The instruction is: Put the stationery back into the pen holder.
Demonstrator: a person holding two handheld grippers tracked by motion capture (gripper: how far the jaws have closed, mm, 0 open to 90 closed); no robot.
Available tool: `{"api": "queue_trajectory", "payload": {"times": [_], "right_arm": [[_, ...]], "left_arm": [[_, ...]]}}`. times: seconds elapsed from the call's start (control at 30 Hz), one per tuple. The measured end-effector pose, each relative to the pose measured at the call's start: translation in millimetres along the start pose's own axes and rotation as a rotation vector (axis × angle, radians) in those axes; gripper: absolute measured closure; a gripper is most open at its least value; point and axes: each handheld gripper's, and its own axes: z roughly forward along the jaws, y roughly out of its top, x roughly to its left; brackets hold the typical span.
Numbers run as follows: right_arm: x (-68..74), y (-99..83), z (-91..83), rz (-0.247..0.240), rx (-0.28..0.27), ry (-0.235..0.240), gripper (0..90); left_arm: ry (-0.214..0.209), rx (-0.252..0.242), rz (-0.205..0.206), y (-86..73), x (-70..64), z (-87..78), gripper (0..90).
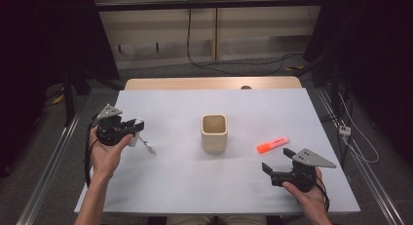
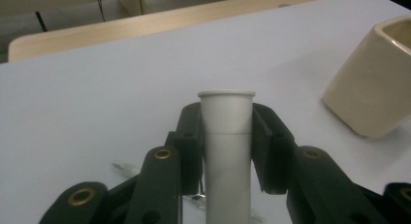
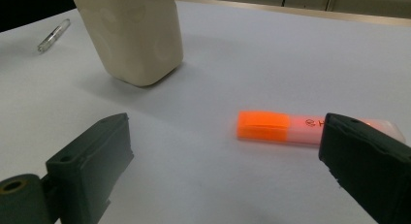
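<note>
1. The white surface [image 1: 195, 186] carries a cream cup [image 1: 214, 133] at its centre.
2. The left gripper [image 1: 138, 127] is clamped on a white tube [image 2: 227, 151]; keep it upright.
3. The right gripper [image 1: 276, 159] gapes empty just short of the orange highlighter [image 3: 291, 128]; centre the jaws across its body before closing.

The orange highlighter [image 3: 310, 129] beside the cream cup [image 3: 133, 32] bears small print, too blurred to read.
</note>
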Motion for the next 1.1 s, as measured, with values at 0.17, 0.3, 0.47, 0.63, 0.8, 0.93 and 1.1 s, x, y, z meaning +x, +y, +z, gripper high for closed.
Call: {"api": "queue_trajectory", "payload": {"times": [0.17,0.3,0.47,0.63,0.8,0.93,1.1], "right_arm": [[0.6,-0.4,-2.5,-0.002,-0.003,0.0,4.6],[0.5,-0.3,-4.3,0.003,-0.01,-0.007,4.6],[0.8,0.2,-2.2,0.004,-0.005,0.001,4.5],[3.8,0.4,-2.2,-0.009,-0.002,0.003,4.5],[4.4,0.8,-2.1,-0.01,-0.005,0.002,4.6],[5.3,0.9,-2.3,-0.011,-0.006,0.008,4.6],[4.6,1.3,-2.5,-0.004,-0.007,0.003,4.5]], "left_arm": [[-0.029,-0.03,0.002,7.4,-10.8,-2.0,67.8],[-0.05,-0.063,0.011,10.0,-17.7,-5.2,67.8],[-0.056,-0.104,0.009,13.6,-22.9,-10.5,67.7],[-0.076,-0.128,0.017,16.3,-30.6,-12.0,67.7],[-0.106,-0.155,0.031,19.5,-40.4,-13.5,67.7],[-0.129,-0.169,0.028,21.9,-47.5,-13.2,67.7],[-0.146,-0.169,0.045,24.8,-57.1,-9.7,67.7]]}}
